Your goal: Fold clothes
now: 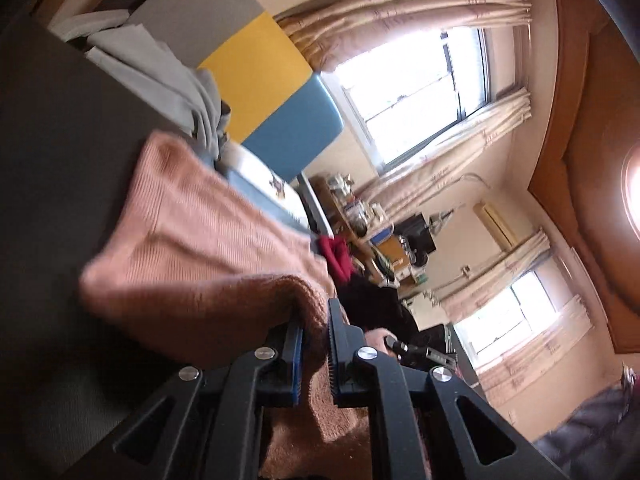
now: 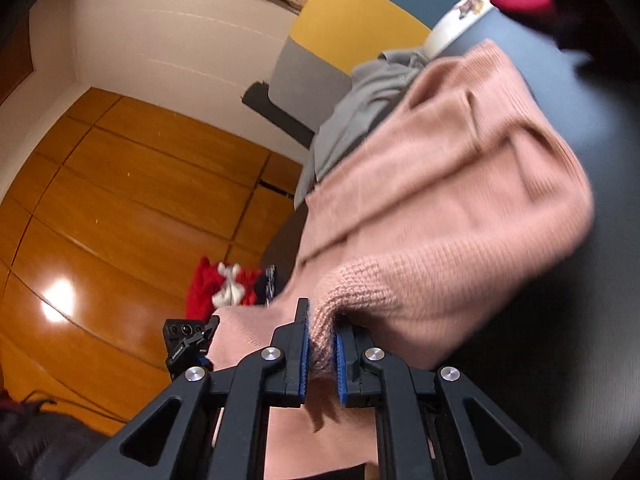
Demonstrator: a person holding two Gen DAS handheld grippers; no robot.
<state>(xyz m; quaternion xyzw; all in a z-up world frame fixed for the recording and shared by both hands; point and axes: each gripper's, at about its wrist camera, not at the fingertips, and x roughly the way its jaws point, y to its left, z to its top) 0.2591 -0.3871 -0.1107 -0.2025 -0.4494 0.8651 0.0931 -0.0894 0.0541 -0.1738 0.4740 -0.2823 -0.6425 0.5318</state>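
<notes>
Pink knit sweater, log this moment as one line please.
stage: lifting | left gripper: shut on pink ribbed knit sweater | right gripper: shut on same sweater | grey garment: lying behind sweater

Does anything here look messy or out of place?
Yes. A red garment lies crumpled on the wooden floor instead of with the rest. The pink knitted sweater, pinched by both tongs, hangs bunched, and a grey garment lies rumpled behind it.

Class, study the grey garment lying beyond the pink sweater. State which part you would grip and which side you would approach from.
Grip the grey garment at its loose hanging edge, coming from the floor side. That edge drapes free off the dark surface, so a claw can likely close around it; the opposite side is covered by the pink sweater.
</notes>
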